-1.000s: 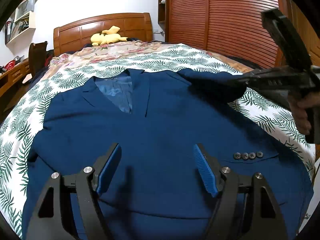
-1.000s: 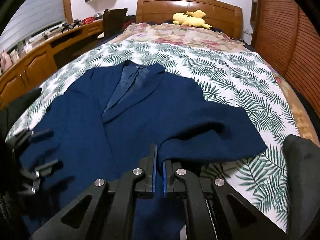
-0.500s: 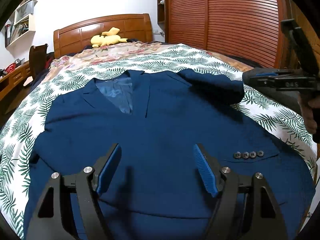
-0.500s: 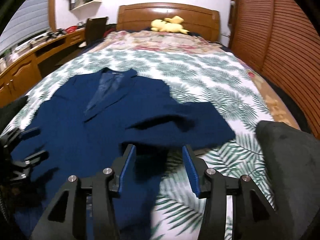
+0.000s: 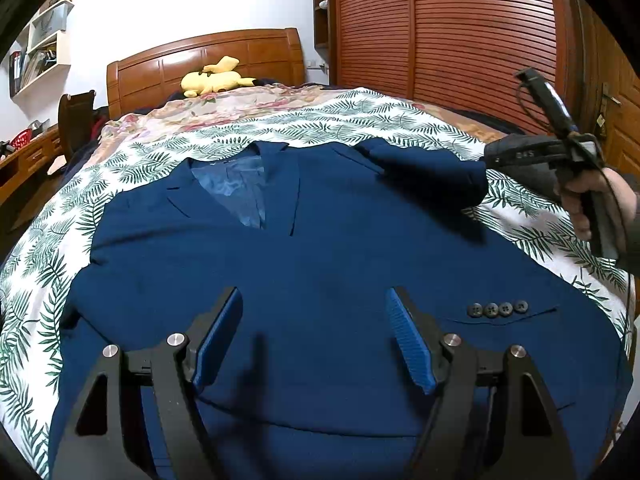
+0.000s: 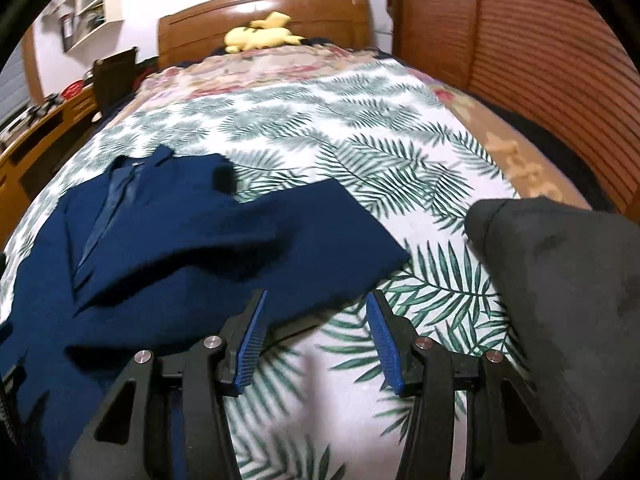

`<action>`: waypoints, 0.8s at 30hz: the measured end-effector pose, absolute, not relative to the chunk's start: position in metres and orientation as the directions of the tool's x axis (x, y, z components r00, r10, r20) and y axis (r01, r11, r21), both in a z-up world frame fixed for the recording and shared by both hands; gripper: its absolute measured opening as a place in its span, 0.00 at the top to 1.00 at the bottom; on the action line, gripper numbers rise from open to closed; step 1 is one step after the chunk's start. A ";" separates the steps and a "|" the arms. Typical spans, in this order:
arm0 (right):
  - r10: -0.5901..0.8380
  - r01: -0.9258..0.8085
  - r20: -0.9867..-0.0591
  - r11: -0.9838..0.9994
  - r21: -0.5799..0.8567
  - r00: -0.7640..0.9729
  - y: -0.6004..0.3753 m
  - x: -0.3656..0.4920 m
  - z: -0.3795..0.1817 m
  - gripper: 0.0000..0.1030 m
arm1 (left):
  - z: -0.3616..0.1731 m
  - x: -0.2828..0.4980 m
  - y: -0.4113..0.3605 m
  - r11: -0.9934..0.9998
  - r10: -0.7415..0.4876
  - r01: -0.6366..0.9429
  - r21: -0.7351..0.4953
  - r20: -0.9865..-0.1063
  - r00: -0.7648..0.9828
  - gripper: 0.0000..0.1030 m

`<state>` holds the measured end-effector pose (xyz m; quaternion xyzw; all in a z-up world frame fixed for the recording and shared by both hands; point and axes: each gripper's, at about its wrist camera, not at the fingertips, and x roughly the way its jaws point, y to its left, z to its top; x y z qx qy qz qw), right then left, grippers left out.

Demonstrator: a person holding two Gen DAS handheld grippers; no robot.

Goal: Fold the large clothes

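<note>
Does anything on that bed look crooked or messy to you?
Only the navy blue suit jacket: its one sleeve lies bunched and slanted, the end jutting past the jacket's side onto the palm-leaf bedspread. Nothing looks spilled or damaged.

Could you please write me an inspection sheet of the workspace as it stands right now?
Surface: bed with leaf-print cover.
Job's things: navy jacket lying face up, one sleeve folded across the chest.
Clutter: yellow plush toy at the headboard.
Grippers: left gripper open above the jacket; right gripper open, empty, over the cover.
Cables: thin cable on the right gripper's handle.
Surroundings: slatted wardrobe, wooden desk.
</note>
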<state>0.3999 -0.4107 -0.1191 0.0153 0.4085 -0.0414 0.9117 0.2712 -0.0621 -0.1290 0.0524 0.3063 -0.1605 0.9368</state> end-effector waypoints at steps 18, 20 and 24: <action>-0.186 0.168 -0.798 0.980 -0.107 0.573 -0.411 0.459 -0.143 0.40 | -0.119 0.264 -0.060 0.945 -0.276 0.326 -0.004 -0.543 0.793 0.27; -0.182 0.184 -0.812 0.978 -0.093 0.555 -0.416 0.465 -0.150 0.39 | -0.120 0.264 -0.060 0.945 -0.275 0.326 -0.003 -0.546 0.792 0.27; -0.154 0.204 -0.829 0.978 -0.049 0.538 -0.422 0.471 -0.158 0.39 | -0.120 0.265 -0.060 0.945 -0.275 0.327 -0.003 -0.547 0.791 0.27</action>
